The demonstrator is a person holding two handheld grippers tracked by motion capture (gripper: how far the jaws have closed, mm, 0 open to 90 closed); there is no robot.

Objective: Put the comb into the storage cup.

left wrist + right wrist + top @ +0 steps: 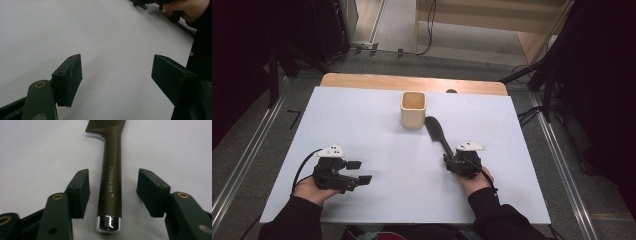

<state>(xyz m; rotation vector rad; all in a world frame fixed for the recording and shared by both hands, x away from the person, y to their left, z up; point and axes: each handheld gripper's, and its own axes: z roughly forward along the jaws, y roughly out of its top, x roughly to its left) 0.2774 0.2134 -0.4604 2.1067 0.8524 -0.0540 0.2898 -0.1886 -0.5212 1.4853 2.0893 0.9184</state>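
The white tabletop (pixel 377 125) lies bare across its whole left half, from the left edge inward — open room all round the left gripper (pixel 362 172), which rests near the front edge in the person's left hand (pixel 312 189), pointing right. Its jaws stand spread wide over bare white surface. Toward the far edge at mid-table stands one wooden cup (pixel 413 109). Just right of it lies one dark spatula (pixel 439 134), head near the cup, handle (pixel 110 177) running back toward the person. The right gripper (pixel 451 161) — held in the right hand (pixel 474 181) — points along that handle, jaws spread either side of it, not touching. The chrome cap (pixel 108 223) sits between them.
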